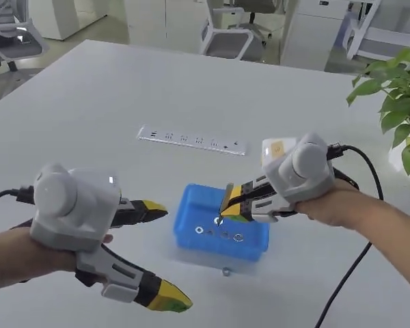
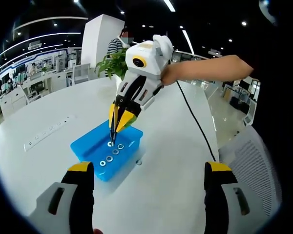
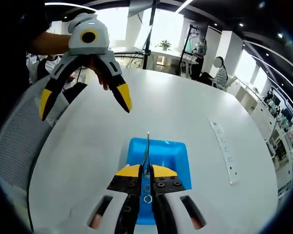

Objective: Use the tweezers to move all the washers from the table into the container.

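My right gripper [image 1: 231,207] [image 2: 120,120] [image 3: 146,171] is shut on thin metal tweezers [image 3: 147,148] [image 2: 112,134]. Their tips point down into the blue container [image 1: 191,205] [image 2: 85,146] [image 3: 173,151], right at a small washer; I cannot tell whether they pinch it. Several washers [image 1: 199,230] [image 2: 109,158] lie in a row on the container's floor. One washer [image 1: 226,272] [image 2: 138,162] lies on the white table just in front of the container. My left gripper [image 1: 165,254] [image 2: 149,170] [image 3: 85,103] hovers open to the container's left, holding nothing.
A white power strip [image 1: 191,140] [image 2: 46,131] [image 3: 223,146] lies flat behind the container. A potted plant [image 1: 400,96] stands at the table's right edge. The right gripper's black cable [image 1: 359,260] trails over the table. Office chairs stand beyond the far edge.
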Motion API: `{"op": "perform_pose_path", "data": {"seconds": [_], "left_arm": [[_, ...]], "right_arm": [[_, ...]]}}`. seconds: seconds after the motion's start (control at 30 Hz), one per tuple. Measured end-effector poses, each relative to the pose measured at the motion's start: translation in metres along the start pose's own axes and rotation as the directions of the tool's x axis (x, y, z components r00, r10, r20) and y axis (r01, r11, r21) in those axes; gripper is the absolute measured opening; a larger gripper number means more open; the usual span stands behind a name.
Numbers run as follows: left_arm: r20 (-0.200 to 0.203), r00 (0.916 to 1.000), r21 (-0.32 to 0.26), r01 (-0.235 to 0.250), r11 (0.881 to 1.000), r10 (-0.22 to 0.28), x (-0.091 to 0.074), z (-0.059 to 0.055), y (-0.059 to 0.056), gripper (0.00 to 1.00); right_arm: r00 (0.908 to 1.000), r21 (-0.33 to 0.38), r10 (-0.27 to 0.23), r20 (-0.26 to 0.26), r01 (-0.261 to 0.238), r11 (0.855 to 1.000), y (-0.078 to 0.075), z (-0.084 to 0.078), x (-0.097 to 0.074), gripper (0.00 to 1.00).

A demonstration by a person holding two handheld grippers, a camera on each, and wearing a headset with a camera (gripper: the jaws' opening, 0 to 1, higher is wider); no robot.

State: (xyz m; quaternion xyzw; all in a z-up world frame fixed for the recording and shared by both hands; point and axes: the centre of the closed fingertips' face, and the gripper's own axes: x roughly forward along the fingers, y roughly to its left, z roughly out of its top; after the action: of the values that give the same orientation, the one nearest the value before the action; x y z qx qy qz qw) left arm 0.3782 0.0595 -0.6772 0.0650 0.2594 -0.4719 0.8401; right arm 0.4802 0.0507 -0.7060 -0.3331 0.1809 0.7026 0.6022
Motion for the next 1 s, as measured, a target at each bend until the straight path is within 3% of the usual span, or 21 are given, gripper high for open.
{"op": "perform_pose_path", "data": {"seconds": [0.57, 1.0], "left_arm": [[-0.003, 1.0000, -0.026, -0.006, 1.000, 0.006, 0.008, -0.005, 0.011, 0.98], [-0.004, 1.0000, -0.017, 0.004, 1.000, -0.004, 0.018, 0.002, 0.020, 0.90]], "right_arm": [[0.9999, 0.019, 0.004, -0.013, -0.003, 1.000, -0.013, -0.028, 0.025, 0.07], [1.0000, 0.048, 0.005, -0.005, -0.005, 0.999, -0.014, -0.039, 0.033, 0.07]]}}
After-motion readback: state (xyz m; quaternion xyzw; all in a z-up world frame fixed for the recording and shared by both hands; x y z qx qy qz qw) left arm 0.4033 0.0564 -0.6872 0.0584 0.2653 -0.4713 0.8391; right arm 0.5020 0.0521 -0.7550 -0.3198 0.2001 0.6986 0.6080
